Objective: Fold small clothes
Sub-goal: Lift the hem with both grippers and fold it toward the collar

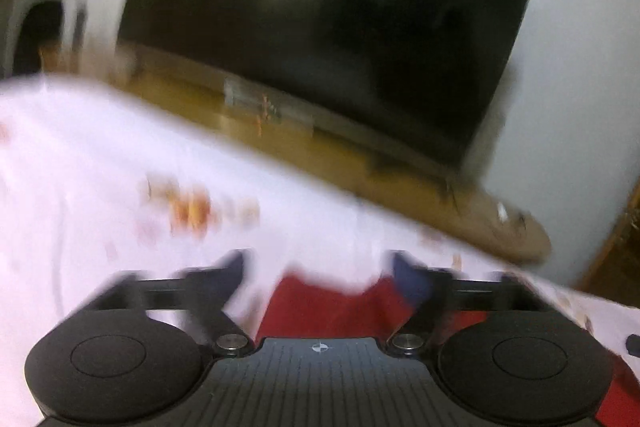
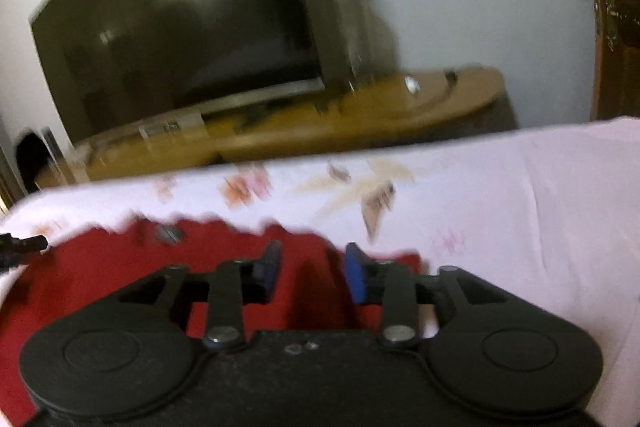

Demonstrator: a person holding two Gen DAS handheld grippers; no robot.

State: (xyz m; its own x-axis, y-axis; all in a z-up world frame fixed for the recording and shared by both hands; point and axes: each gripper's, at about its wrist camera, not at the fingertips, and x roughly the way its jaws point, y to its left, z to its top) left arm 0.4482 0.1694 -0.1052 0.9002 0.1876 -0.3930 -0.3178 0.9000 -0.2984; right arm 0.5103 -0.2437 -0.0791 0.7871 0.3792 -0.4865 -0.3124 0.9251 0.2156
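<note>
A small red garment (image 2: pixel 100 267) lies on a pale pink floral sheet (image 2: pixel 500 195). In the right wrist view my right gripper (image 2: pixel 312 271) is open, its blue pads apart, with a raised red fold between them. In the left wrist view my left gripper (image 1: pixel 320 275) is open over an edge of the same red garment (image 1: pixel 320 303), with sheet (image 1: pixel 100 167) ahead. The tip of the left gripper (image 2: pixel 20 245) shows at the left edge of the right wrist view. Both views are blurred by motion.
A large dark television (image 2: pixel 180 27) stands on a low wooden unit (image 2: pixel 340 119) against a white wall beyond the sheet's far edge. It also shows in the left wrist view (image 1: pixel 320 27). A wooden door (image 2: pixel 616 7) is at the right.
</note>
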